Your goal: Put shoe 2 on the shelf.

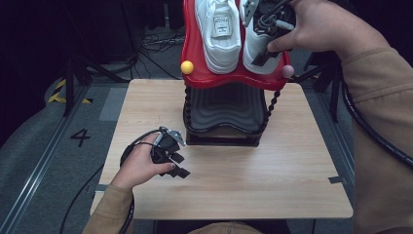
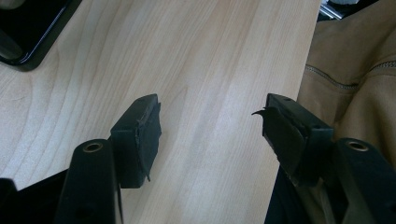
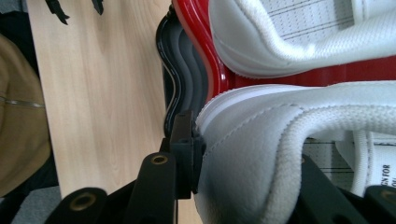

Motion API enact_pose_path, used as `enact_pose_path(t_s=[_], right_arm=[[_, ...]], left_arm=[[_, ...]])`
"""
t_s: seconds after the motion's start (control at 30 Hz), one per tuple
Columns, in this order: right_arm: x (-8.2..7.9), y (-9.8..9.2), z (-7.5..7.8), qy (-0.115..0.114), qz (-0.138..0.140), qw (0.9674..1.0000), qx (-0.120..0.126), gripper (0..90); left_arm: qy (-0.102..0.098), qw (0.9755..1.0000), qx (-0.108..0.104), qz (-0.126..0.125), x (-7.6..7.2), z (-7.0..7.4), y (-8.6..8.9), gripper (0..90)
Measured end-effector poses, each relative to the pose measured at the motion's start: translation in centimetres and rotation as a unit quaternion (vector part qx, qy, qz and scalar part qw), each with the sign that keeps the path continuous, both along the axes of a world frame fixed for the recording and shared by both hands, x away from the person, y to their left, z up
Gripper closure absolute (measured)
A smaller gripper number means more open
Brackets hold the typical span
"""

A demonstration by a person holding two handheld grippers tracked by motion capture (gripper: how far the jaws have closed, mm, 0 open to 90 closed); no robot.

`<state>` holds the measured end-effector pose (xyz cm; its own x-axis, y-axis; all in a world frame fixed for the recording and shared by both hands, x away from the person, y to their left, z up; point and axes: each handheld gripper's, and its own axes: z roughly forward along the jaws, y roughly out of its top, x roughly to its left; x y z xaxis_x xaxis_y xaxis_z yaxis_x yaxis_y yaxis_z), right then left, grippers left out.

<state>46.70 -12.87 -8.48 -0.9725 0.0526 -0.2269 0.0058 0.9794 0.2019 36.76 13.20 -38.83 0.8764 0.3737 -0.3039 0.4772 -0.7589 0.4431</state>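
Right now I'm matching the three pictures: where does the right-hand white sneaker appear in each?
High view: right white sneaker top centre-right on the red shelf, right gripper at its heel.
Left gripper view: not in it.
Right gripper view: heel at lower centre, one jaw outside it, one inside.
Shared landmark: wooden tabletop.

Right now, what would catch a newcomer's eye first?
The red shoe rack tier at the table's far edge, carrying two white sneakers. The right hand-held gripper is clamped on the right sneaker's heel. The left hand-held gripper rests open on the wooden table.
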Motion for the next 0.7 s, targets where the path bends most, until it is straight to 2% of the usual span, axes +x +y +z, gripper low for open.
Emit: enact_pose_path(t_s=[0.13,0.33,0.47,0.63,0.7], right_arm=[[0.4,0.3,-0.5,-0.011,0.010,0.9998,-0.010,70.4],[0.6,0.5,-1.2,-0.014,0.015,0.9997,-0.016,70.6],[0.7,0.7,-2.0,-0.017,0.014,0.9995,-0.024,70.6],[1.1,0.8,-2.5,-0.014,0.014,0.9997,-0.014,70.7],[1.2,0.8,-2.7,-0.012,0.014,0.9997,-0.017,70.6]], left_arm=[[0.001,1.0000,0.000,0.002,0.0,-0.1,0.0,37.7],[0.002,1.0000,0.001,0.002,0.0,-0.1,0.0,37.7],[-0.005,1.0000,0.000,-0.004,-0.1,0.1,-0.2,37.8],[-0.003,1.0000,0.004,-0.003,-0.1,-0.1,-0.3,37.8],[-0.004,1.0000,0.003,-0.007,-0.1,0.0,-0.4,37.8]])
